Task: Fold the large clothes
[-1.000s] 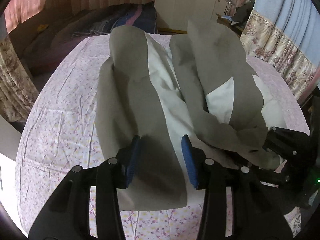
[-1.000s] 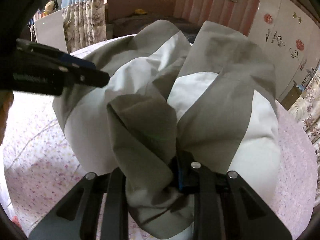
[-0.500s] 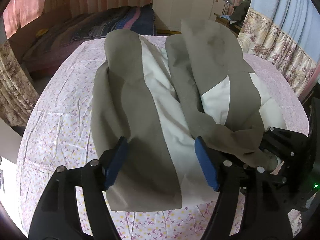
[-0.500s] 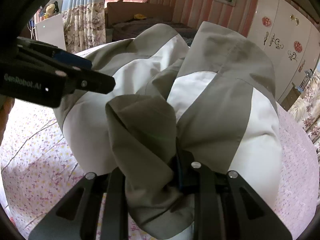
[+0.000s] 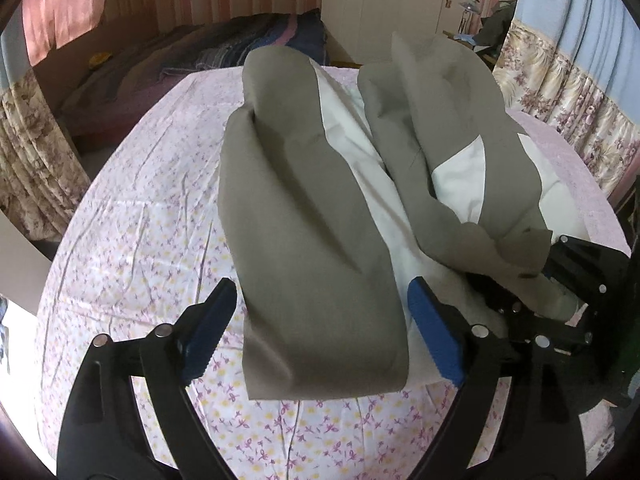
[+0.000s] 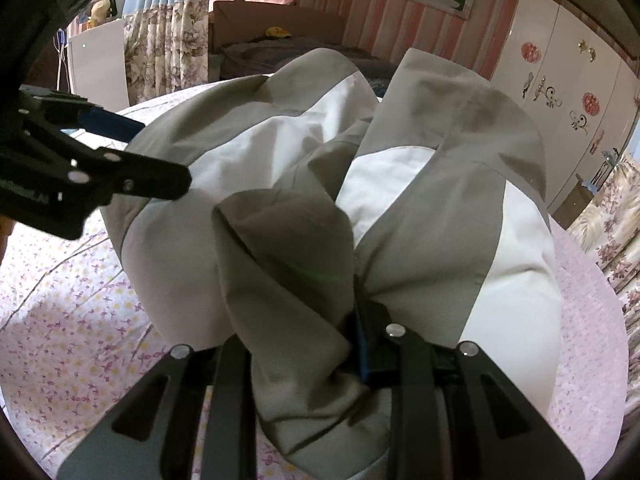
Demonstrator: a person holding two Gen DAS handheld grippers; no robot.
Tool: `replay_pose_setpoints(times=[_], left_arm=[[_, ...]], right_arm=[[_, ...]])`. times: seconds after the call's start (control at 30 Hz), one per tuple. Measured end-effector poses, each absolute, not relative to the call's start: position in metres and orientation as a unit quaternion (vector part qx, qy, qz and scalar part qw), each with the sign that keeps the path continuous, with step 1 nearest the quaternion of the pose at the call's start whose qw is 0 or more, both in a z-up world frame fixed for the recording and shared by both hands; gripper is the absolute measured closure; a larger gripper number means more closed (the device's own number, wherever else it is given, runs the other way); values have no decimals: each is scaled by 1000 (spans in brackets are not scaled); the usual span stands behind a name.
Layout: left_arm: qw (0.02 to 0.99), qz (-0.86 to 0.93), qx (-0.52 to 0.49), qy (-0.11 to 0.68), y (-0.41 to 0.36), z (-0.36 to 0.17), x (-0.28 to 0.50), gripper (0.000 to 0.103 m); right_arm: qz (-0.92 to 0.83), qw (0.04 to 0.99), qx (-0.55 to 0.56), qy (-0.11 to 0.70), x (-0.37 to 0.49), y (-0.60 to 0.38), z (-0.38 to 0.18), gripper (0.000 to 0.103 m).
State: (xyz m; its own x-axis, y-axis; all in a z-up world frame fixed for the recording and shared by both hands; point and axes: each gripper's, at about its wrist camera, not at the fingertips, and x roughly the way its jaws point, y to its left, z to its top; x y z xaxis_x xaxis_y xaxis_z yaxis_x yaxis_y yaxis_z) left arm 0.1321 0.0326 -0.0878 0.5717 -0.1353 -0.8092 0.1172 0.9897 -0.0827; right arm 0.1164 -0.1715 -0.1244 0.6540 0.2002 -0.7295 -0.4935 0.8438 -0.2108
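A large grey and white garment (image 5: 320,216) lies on the floral sheet (image 5: 132,240), its two sleeves folded lengthways over the white body. My left gripper (image 5: 320,320) is open wide, its blue pads on either side of the near end of the left grey sleeve, which lies flat. My right gripper (image 6: 320,340) is shut on a bunched grey sleeve end (image 6: 292,280) and holds it a little above the sheet. The right gripper also shows at the right in the left wrist view (image 5: 568,280). The left gripper shows at the left in the right wrist view (image 6: 132,152).
The bed's near edge runs just under the grippers. A second bed with dark bedding (image 5: 208,52) stands behind. White wardrobes (image 6: 560,92) and flowered curtains (image 5: 560,92) line the walls. A white board (image 6: 100,68) stands at the far left.
My left gripper has opened wide, let go of the left grey sleeve and drawn back a little. The sleeve now lies flat. My right gripper keeps its hold.
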Motion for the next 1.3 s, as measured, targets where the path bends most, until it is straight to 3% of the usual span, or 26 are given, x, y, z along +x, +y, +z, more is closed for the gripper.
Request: replay_pose_setpoints(times=[0.3,0.43,0.57,0.77,1.3], left_arm=[[888,-70,-2,455,31,-90,123,15],[892,-70,18,447,24,-90,117,14],[893,-71,28,443,22,-91,113,12],[891,-72,19,448,23,-93,115,9],[890,-70,30,451,14,-93,118,9]], right_arm=[[182,888,-232,354,108,-161,-123,73],[180,886,-245,349,99,-159,-115,62],[182,887,-254,340,87,-159,-105,42],[188,886,-252,340,71,-169,-92,31],[158,911,-218,314,41,-224,-44,27]])
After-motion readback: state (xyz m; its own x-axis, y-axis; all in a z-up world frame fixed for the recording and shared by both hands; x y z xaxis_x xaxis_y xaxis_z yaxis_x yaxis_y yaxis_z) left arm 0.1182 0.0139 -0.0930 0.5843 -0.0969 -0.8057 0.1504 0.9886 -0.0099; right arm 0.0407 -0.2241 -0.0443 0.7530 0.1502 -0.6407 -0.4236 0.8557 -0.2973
